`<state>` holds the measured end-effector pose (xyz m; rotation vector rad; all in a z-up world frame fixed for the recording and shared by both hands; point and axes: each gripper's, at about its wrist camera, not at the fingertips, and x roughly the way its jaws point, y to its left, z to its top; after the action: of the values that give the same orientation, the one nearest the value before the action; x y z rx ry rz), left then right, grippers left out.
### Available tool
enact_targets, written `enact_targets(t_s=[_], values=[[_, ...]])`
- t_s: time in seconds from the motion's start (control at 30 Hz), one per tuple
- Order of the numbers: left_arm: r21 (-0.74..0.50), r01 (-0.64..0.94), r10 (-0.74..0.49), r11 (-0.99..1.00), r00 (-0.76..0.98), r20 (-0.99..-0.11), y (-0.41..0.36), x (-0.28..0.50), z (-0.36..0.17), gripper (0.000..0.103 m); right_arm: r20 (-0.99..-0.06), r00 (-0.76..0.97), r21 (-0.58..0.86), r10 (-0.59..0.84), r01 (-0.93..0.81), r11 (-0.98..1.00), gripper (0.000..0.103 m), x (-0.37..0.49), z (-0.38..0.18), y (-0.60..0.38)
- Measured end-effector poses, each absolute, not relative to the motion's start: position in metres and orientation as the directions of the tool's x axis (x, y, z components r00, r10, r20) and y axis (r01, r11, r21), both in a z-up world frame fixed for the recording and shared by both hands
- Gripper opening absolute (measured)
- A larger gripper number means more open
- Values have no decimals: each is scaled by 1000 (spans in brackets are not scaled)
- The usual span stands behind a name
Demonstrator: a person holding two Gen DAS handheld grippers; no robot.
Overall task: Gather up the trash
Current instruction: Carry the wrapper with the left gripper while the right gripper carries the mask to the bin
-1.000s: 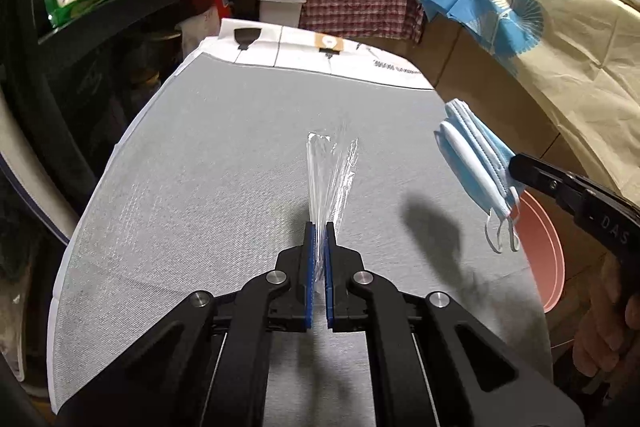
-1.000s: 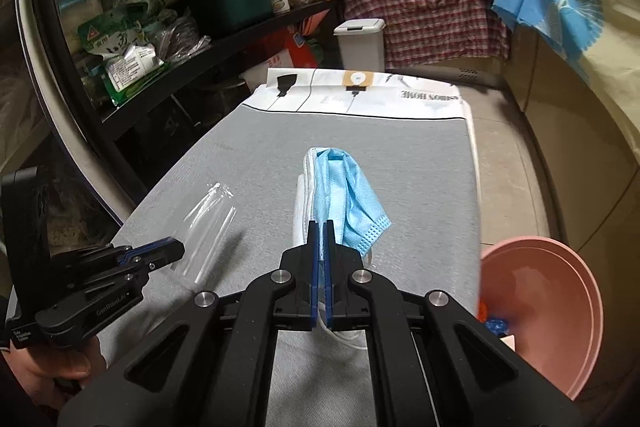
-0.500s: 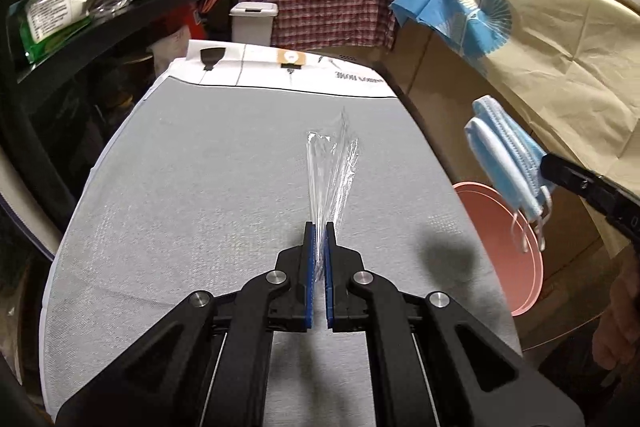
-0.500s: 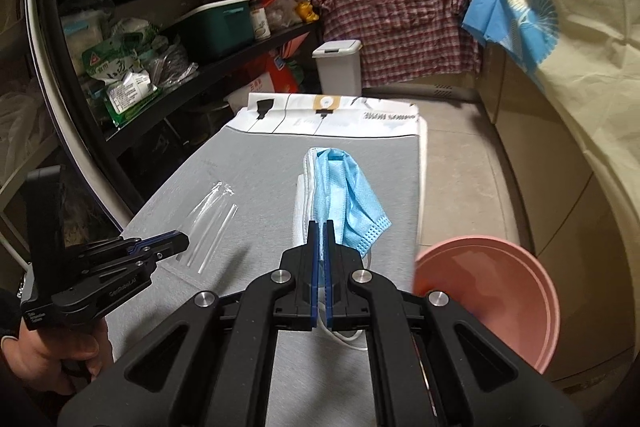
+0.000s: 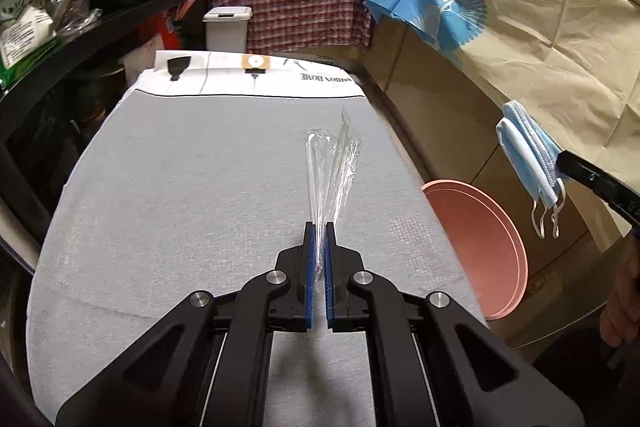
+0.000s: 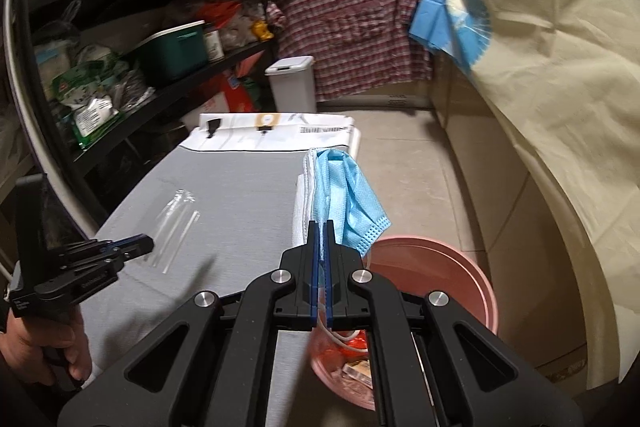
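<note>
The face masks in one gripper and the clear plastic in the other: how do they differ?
The face masks are opaque blue and white cloth with ear loops hanging; the clear plastic wrapper is see-through and crinkled. The masks, in the right gripper, hang beside the table near the pink bin; the wrapper, in the left gripper, is over the grey table. Both are pinched by shut jaws, lifted clear.

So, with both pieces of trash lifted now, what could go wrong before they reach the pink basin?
1. The clear plastic wrapper is pinched only at its end, so it may slip out.
2. The masks hang at the pink basin rim; released early, they could fall outside.
</note>
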<state>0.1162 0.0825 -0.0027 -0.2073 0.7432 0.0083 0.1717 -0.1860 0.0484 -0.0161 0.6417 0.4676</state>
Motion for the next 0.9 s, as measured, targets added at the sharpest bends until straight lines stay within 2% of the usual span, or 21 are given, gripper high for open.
enact_targets(t_s=[0.57,0.9], values=[[-208,-6,-141,978,718,-681,39,145,-8,4,-610,709,179,354,-312,933,2,192,18,-234],[-238,103,-239,966,711,-661,-6,165,-5,4,-631,724,160,279,-230,960,2,202,9,-247]])
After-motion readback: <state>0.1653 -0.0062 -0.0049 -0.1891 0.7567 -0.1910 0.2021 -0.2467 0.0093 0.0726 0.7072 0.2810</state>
